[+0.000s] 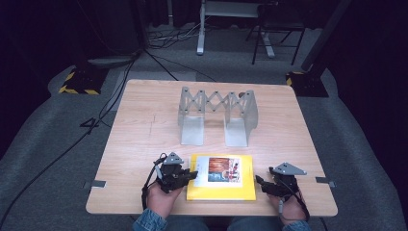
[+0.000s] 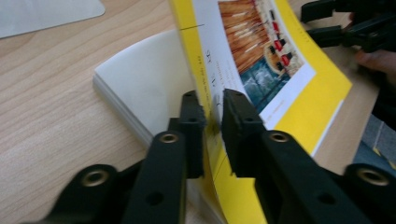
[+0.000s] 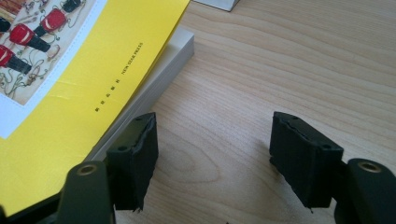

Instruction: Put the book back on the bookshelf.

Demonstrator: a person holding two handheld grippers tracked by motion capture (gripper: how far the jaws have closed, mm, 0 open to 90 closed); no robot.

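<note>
A yellow book [image 1: 221, 177] with a picture on its cover lies near the table's front edge. My left gripper [image 1: 192, 174] sits at the book's left side. In the left gripper view it [image 2: 212, 116] is shut on the edge of the yellow cover [image 2: 289, 79], which is lifted and curls up off the white pages [image 2: 140, 79] beneath. My right gripper [image 1: 261, 183] rests just right of the book. Its jaws [image 3: 212, 154] stand open over bare wood, and the left jaw is close beside the page block under the yellow cover [image 3: 93, 70], with nothing between them.
A grey metal scissor-style rack [image 1: 216, 115] stands in the middle of the wooden table [image 1: 144, 134], behind the book; one of its base plates [image 2: 46, 14] is near the left gripper. The right gripper [image 2: 345, 23] appears far off in the left gripper view.
</note>
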